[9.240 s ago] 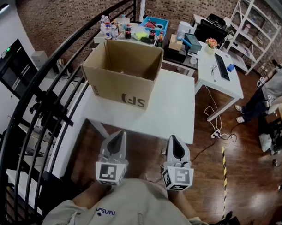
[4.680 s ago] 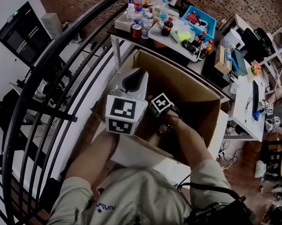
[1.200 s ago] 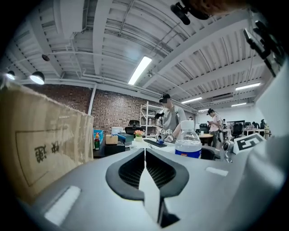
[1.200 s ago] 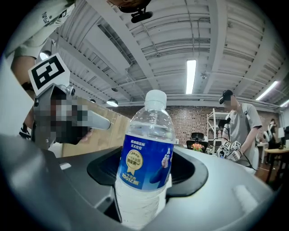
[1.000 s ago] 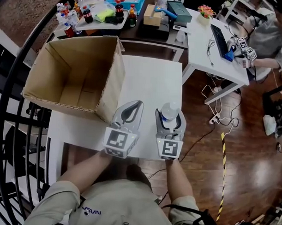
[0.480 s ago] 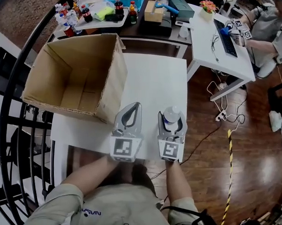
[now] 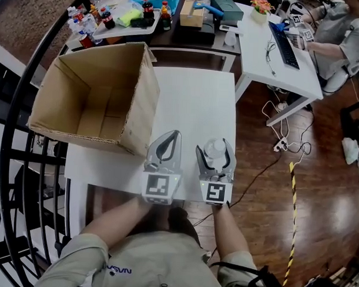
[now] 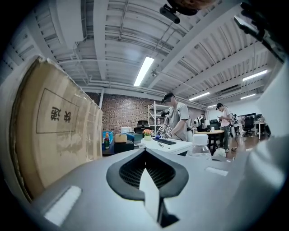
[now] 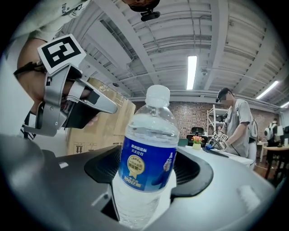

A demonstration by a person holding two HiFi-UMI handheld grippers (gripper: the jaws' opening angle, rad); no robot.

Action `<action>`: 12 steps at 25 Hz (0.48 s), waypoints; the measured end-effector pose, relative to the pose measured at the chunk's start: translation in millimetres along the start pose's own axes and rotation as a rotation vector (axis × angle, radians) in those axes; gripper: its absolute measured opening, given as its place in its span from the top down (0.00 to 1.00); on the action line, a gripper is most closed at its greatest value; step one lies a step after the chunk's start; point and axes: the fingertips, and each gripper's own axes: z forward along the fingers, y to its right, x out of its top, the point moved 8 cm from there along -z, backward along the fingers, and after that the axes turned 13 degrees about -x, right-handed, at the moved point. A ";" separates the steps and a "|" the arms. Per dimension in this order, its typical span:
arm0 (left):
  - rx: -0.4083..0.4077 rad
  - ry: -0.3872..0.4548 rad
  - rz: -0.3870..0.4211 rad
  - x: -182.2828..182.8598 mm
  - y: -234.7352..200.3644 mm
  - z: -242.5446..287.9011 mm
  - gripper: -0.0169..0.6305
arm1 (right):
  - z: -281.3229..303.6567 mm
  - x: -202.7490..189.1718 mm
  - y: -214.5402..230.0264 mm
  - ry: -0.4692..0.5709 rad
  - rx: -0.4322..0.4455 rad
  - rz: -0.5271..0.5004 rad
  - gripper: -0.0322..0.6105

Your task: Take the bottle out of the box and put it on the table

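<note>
My left tongs point(image 7: 170, 135) are pressed together at the tips and carry nothing. My right tongs point(image 7: 215, 146) are spread apart, with the bottle point(image 9: 148, 158) standing between the two jaws. The white counter point(image 7: 199, 93) lies under both. The cardboard box point(image 7: 142, 109) sits on its left part, top open, its near right corner just left of my left tongs. The bottle is outside the box, upright on the counter toward the near right edge, just right of my left tongs. It is clear, with a blue label point(image 9: 146, 166). There is a sliver of white between it and the right-hand jaw (on the other side I cannot tell whether the pad touches it). Its white cap point(image 9: 158, 94) is on.
</note>
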 end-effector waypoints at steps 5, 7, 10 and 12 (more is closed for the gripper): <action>-0.017 0.002 0.006 19.2 5.2 -3.3 0.97 | -11.5 21.0 6.6 -0.068 0.000 -0.011 0.40; -0.024 0.024 0.023 33.0 5.7 -8.9 0.97 | -20.7 41.8 8.4 -0.083 -0.019 -0.005 0.40; -0.031 0.058 0.020 54.5 4.2 -35.4 0.97 | -42.9 78.0 -3.8 -0.087 -0.039 0.025 0.49; -0.050 0.077 0.014 65.6 3.8 -59.3 0.97 | -60.1 102.9 -18.6 -0.088 -0.050 0.050 0.61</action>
